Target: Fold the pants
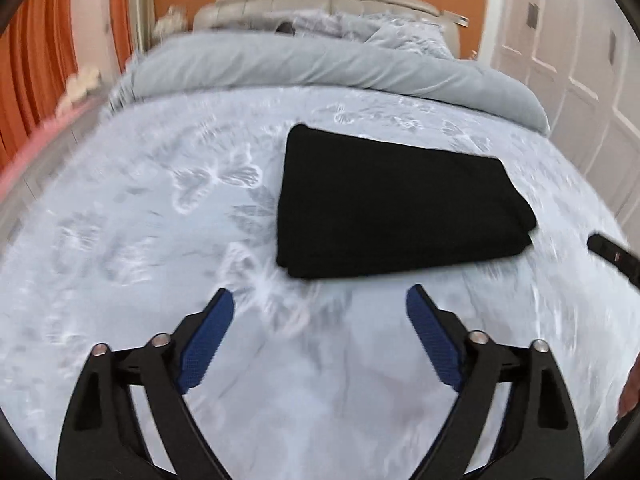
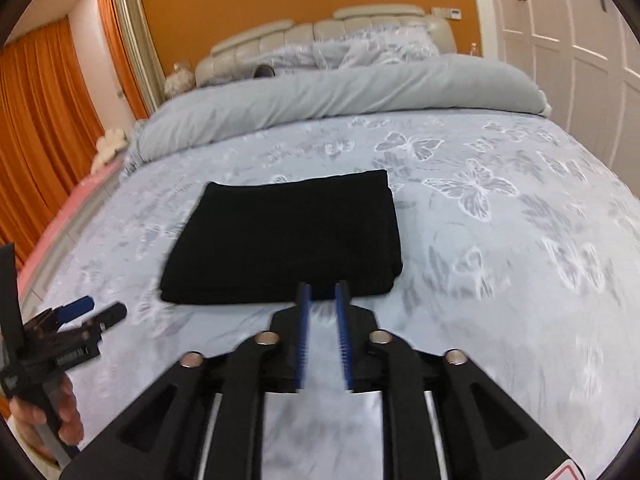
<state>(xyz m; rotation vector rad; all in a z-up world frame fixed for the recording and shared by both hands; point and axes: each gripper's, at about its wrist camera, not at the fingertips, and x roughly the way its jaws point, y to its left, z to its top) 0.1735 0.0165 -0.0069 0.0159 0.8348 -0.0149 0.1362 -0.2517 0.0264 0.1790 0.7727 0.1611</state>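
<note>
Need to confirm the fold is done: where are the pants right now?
The pants lie folded flat on the bedspread, mid-bed, just ahead of the right gripper and ahead-right of the left gripper, short of the rolled duvet.

Both wrist cameras are looking low across the bed [image 1: 120, 240] [image 2: 500, 280] toward the far headboard [image 1: 280, 0] [image 2: 320, 32] (sharing the folded pants [image 1: 392, 208] [image 2: 288, 240]), the right one sitting nearer.

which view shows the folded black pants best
The right wrist view: the black pants lie sharp and central on the bed, stacked layers visible along the near edge. The left wrist view shows them whole too, but off to the right and motion-blurred.
</note>
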